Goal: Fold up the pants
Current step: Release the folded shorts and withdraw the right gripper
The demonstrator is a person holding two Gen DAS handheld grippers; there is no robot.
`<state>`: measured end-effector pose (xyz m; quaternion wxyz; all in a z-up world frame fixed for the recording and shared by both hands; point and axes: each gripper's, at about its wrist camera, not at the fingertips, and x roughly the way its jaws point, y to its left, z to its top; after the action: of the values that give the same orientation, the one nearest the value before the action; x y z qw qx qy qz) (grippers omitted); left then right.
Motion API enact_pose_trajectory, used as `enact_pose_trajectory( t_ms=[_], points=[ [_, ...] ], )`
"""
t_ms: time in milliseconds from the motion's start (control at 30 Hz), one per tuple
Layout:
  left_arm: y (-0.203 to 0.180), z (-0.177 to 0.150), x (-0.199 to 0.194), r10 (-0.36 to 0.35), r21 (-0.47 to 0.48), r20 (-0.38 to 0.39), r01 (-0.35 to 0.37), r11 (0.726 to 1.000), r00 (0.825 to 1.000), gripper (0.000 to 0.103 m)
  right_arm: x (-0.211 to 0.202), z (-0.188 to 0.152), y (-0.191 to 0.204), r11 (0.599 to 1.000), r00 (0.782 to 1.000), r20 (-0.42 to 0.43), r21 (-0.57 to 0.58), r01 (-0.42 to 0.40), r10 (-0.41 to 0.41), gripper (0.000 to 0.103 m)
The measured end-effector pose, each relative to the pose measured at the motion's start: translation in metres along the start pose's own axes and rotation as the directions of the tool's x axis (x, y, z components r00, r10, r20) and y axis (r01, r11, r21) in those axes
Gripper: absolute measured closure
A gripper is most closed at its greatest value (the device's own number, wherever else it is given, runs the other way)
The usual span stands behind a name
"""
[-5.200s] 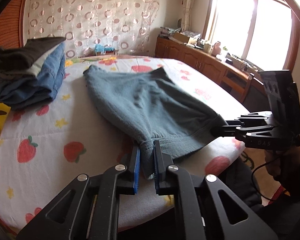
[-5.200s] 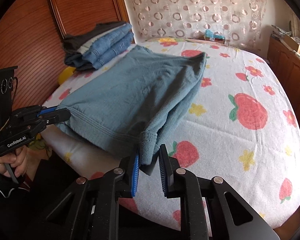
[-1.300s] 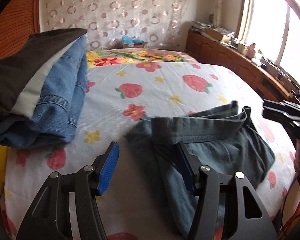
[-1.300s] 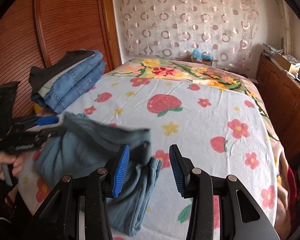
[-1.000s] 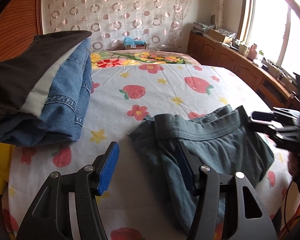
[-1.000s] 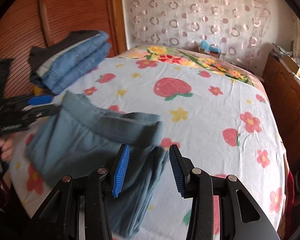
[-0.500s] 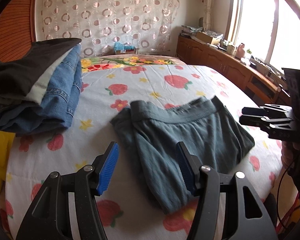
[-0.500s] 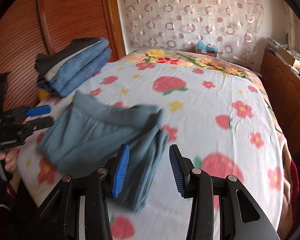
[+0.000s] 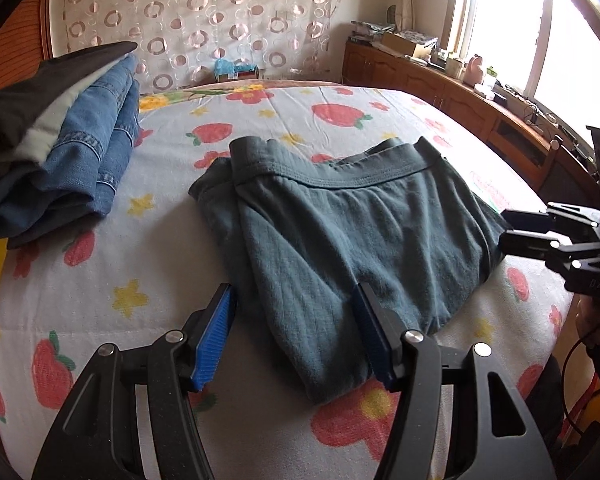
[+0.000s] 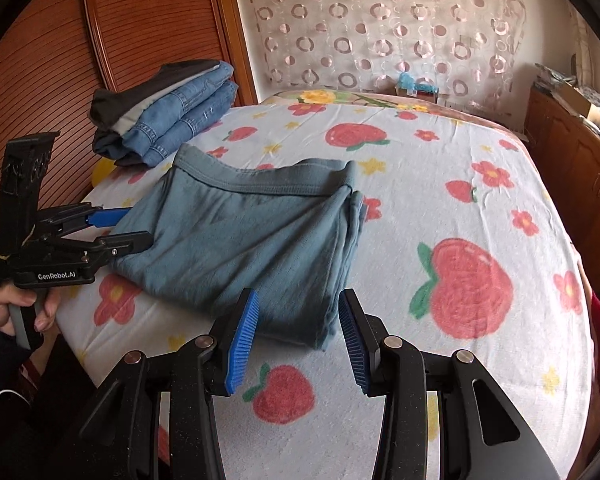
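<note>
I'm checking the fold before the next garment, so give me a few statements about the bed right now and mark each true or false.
1. The grey-green pants lie folded on the strawberry-print bed cover. True.
2. The right gripper is clamped on a pant cuff. False: its jaws are open, with nothing pinched between the pads.
3. A stack of folded clothes, jeans among them, sits beside the wooden panel. True.
4. The left gripper holds the waistband up off the bed. False: it is open and the waistband lies flat on the cover.
5. The pants rest on top of the jeans stack. False: they lie apart from it.
</note>
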<state>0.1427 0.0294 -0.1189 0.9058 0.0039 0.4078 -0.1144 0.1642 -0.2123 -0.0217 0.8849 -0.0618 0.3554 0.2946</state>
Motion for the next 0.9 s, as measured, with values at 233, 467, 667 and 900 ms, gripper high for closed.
enact_pose_trajectory(
  t_ms=[233, 467, 667, 900],
  points=[
    [0.005, -0.001, 0.003, 0.001, -0.019, -0.022, -0.002, 1.0, 1.0, 0.016, 0.005, -0.003, 0.003, 1.0, 1.0, -0.011, 0.001, 0.002, -0.002, 0.06],
    [0.006, -0.004, -0.003, -0.015, -0.031, -0.015, 0.014, 0.999, 1.0, 0.016, 0.002, -0.006, 0.005, 1.0, 1.0, -0.006, 0.006, -0.005, 0.005, 0.06],
    [0.003, -0.017, -0.024, -0.03, -0.026, 0.014, 0.03, 0.999, 0.999, 0.016, -0.001, -0.011, -0.003, 0.999, 1.0, -0.007, 0.034, -0.008, 0.009, 0.06],
    [-0.004, -0.025, -0.021, 0.0, 0.009, -0.007, 0.0, 1.0, 1.0, 0.016, 0.002, -0.012, -0.006, 0.998, 0.999, -0.013, 0.053, -0.042, 0.043, 0.079]
  ],
)
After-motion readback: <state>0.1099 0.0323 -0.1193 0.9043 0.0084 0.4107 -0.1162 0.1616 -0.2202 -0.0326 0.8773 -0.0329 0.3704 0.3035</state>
